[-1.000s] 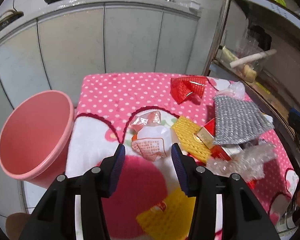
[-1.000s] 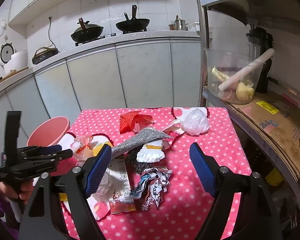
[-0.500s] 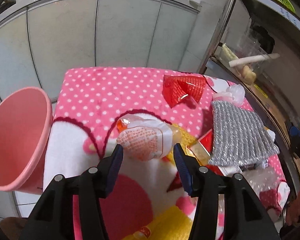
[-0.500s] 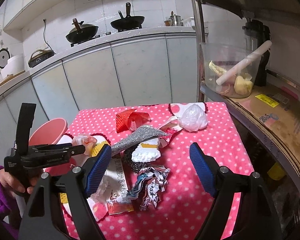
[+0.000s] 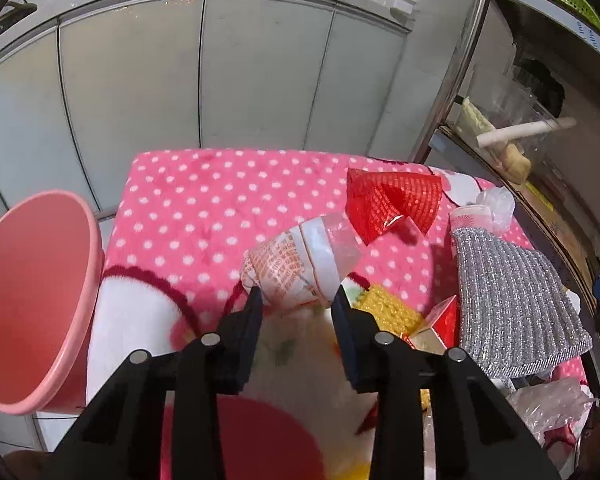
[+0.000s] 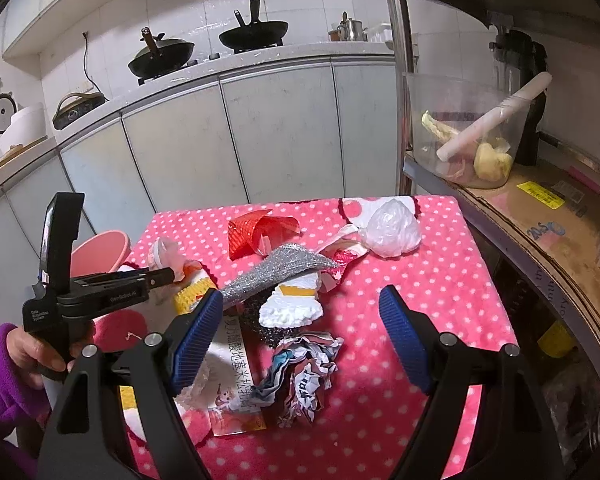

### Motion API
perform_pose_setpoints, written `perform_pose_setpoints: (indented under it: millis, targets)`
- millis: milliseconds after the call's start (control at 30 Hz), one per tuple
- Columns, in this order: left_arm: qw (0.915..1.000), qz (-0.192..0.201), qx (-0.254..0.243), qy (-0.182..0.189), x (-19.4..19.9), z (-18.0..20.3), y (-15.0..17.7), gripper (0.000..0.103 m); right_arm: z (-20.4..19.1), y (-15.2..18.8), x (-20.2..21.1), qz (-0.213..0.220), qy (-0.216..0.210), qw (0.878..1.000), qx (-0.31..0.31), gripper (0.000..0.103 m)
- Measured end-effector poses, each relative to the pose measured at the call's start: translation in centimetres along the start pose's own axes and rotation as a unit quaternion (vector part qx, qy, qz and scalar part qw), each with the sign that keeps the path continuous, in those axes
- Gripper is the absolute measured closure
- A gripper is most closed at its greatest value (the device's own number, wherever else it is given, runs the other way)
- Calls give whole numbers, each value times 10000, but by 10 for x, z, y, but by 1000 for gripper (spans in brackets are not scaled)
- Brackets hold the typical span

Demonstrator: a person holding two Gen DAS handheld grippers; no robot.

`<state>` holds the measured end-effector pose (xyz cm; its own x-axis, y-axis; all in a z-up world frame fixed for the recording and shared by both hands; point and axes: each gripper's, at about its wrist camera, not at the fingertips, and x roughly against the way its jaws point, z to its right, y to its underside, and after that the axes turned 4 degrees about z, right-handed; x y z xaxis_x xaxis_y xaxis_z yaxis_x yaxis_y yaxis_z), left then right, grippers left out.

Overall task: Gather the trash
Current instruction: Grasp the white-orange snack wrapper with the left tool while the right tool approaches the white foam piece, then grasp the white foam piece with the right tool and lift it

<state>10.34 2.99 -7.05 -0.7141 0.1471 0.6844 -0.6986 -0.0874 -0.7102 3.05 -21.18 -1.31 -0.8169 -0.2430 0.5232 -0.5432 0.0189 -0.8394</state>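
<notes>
2 claws: left claw level, pinching wrapper; right claw wide, empty.

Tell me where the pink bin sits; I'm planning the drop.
In the left wrist view the pink bin stands at the far left, off the polka-dot table's left edge, left of the held orange-print wrapper.

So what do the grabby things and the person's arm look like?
Both grippers are black plastic frames with silver bolt heads. The right gripper has bright blue ribbed pads on its fingers. The left gripper has dark fingers, and white lettering shows on its body in the right wrist view. The hand holding it is bare, with a purple sleeve.
</notes>
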Motion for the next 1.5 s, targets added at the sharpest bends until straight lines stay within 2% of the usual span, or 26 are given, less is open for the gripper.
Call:
perform_pose_setpoints:
  millis: [133,367,433,533,633,767,867,900,967,1100,1333,1500]
  targets:
    - [10000,75,-8,54,4,0,-1,75,-2,0,-2,-3,-23,10000,31,22]
    - [9992,339,-94,174,32,4,1,75,-4,-5,-2,-56,-202,9998,-24,22]
    - [9991,372,-75,194,39,4,2,75,-2,-10,-6,-117,-307,9994,-102,30]
    - [9988,427,-50,241,51,5,4,75,5,-16,-15,-318,-486,9974,-415,36]
    - [9983,499,-55,294,64,3,7,75,8,-17,-16,-441,-645,9952,-592,39]
    - [9981,526,-78,323,73,1,10,75,12,-10,-21,-626,-507,9946,-658,40]
    - [9981,521,-77,331,76,0,12,75,14,-4,-29,-875,-549,9917,-762,55]
    - [9981,519,-70,332,76,0,12,75,14,-3,-31,-933,-565,9911,-767,66]
    - [9979,535,-58,348,78,0,12,75,13,-1,-32,-998,-586,9902,-780,69]
    - [9973,635,-149,332,85,1,12,75,12,-4,-21,-839,-486,9928,-704,69]
    - [9954,856,-157,408,103,1,9,75,14,-15,17,-411,-38,9983,-406,69]
    - [9939,1040,-136,346,118,-3,7,75,8,-32,36,-122,-120,9993,-342,69]
